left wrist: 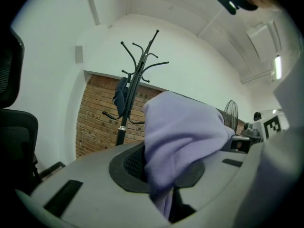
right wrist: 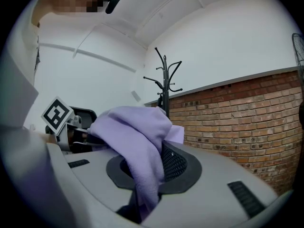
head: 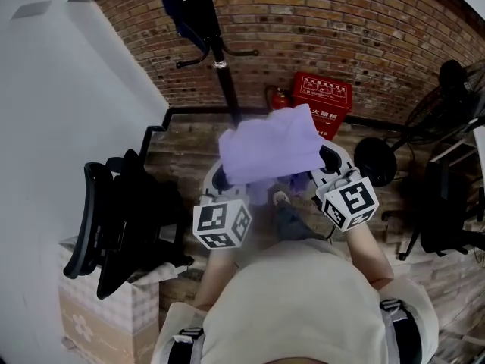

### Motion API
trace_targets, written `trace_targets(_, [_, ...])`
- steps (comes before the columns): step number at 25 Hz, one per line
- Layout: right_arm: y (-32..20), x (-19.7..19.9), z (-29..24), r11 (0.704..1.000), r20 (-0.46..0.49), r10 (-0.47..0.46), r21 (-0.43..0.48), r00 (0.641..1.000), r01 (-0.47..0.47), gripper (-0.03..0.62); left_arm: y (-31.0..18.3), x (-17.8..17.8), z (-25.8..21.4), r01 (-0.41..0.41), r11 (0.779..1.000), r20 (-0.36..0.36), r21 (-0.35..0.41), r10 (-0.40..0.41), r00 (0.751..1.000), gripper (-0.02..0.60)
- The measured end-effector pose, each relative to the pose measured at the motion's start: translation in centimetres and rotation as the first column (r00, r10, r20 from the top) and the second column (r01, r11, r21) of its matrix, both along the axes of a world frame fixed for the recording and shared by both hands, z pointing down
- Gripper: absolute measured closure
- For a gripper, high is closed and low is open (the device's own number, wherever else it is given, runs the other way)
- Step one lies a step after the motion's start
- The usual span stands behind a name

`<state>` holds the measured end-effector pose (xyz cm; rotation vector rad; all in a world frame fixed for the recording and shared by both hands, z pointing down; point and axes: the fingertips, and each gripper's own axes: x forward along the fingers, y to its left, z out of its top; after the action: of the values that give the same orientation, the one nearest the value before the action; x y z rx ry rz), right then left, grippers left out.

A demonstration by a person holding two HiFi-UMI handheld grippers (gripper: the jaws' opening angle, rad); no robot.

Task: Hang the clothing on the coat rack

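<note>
Garment (head: 273, 146) hangs level between both hands, one edge pinched in the left fingers (left wrist: 128, 164), the other in the right fingers (right wrist: 179, 164). The rack (head: 221, 59) stands ahead, apart, nearer the left fingers.

Even indoor light, moderately bright. Ceiling strip light (left wrist: 277, 66) glows white in the left gripper view. Head view dimmer: black corners, black chair (head: 114, 226) lost in shadow. All 3 views fisheye, straight lines bowed toward the edges. Purple cloth (right wrist: 137, 137) soft, slightly blurred close to the lens.
</note>
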<state>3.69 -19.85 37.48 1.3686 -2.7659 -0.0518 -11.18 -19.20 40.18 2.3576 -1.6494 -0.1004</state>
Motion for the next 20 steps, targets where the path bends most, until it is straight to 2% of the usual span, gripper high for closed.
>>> trace_targets(20, [-20.0, -0.7, -3.8, 0.991, -0.009, -0.113, 0.068, 0.994, 0.114, 0.542, -17.5, -0.4, -2.6, 0.104, 0.995, 0.048, 0.004, -0.104, 0.993, 0.518])
